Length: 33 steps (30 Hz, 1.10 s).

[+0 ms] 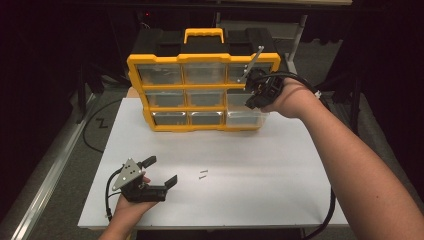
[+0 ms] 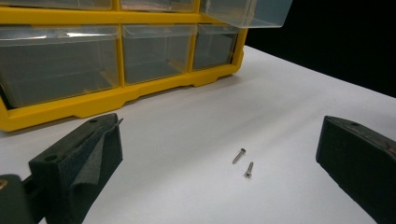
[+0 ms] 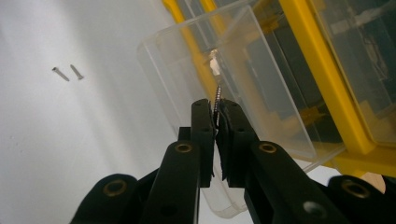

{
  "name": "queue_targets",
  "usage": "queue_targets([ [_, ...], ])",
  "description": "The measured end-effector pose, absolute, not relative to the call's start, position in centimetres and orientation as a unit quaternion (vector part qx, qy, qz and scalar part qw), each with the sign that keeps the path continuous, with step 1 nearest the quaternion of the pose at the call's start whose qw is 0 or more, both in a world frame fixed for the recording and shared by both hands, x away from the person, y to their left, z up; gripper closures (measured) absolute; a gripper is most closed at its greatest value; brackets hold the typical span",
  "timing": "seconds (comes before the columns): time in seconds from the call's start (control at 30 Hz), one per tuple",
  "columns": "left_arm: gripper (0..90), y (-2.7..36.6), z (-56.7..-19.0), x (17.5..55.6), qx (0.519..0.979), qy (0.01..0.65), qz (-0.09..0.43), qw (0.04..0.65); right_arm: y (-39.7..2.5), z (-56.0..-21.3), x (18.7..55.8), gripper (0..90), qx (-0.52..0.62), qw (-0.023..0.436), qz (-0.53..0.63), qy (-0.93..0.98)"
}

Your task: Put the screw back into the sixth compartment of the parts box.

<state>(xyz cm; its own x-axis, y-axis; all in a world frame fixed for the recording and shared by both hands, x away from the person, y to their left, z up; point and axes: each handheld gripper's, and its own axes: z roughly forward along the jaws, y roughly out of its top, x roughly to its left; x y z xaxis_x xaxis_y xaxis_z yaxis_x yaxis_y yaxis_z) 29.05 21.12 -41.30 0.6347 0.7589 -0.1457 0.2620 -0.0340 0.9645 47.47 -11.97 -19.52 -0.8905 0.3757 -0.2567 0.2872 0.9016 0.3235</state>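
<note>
A yellow organizer (image 1: 202, 59) with clear drawers stands at the back of the white table (image 1: 280, 165). One clear drawer (image 3: 261, 84) in its right column, above the bottom row, is pulled out (image 2: 247, 11). My right gripper (image 3: 215, 105) is shut on a thin screw (image 3: 217, 95), which it holds over that open drawer (image 1: 246, 118). In the high view the right gripper (image 1: 254, 92) is at the organizer's right side. Two loose screws (image 1: 203, 174) lie mid-table. My left gripper (image 1: 161, 171) rests open at the front left, jaws either side of the screws (image 2: 243, 162) but short of them.
The organizer's black top and yellow handle (image 1: 203, 34) rise behind the drawers. A cable (image 1: 327, 215) trails off the table's right front corner. Dark floor surrounds the table, whose edges are close on the left and front.
</note>
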Motion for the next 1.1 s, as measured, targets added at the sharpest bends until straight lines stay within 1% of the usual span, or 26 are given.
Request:
queue_targets([
  [0.4,1.1,21.1,-41.3,29.0,0.687,0.371,0.211,0.588,-12.0,-19.7,48.0,86.5,0.179,0.162,0.143,0.96],
  [0.43,1.1,21.1,-41.3,29.0,0.686,0.372,0.211,0.589,-12.0,-19.6,48.1,85.6,0.179,0.162,0.146,0.959],
  [0.5,1.1,21.1,-41.3,29.0,0.687,0.371,0.212,0.587,-12.1,-19.6,48.2,76.1,0.182,0.165,0.152,0.957],
  [0.57,1.1,21.1,-41.3,29.0,0.687,0.371,0.211,0.587,-12.1,-19.5,48.2,74.1,0.186,0.152,0.16,0.957],
  [1.1,1.1,21.0,-41.3,29.1,0.69,0.369,0.212,0.586,-11.8,-19.5,45.2,75.2,0.164,0.14,0.15,0.965],
])
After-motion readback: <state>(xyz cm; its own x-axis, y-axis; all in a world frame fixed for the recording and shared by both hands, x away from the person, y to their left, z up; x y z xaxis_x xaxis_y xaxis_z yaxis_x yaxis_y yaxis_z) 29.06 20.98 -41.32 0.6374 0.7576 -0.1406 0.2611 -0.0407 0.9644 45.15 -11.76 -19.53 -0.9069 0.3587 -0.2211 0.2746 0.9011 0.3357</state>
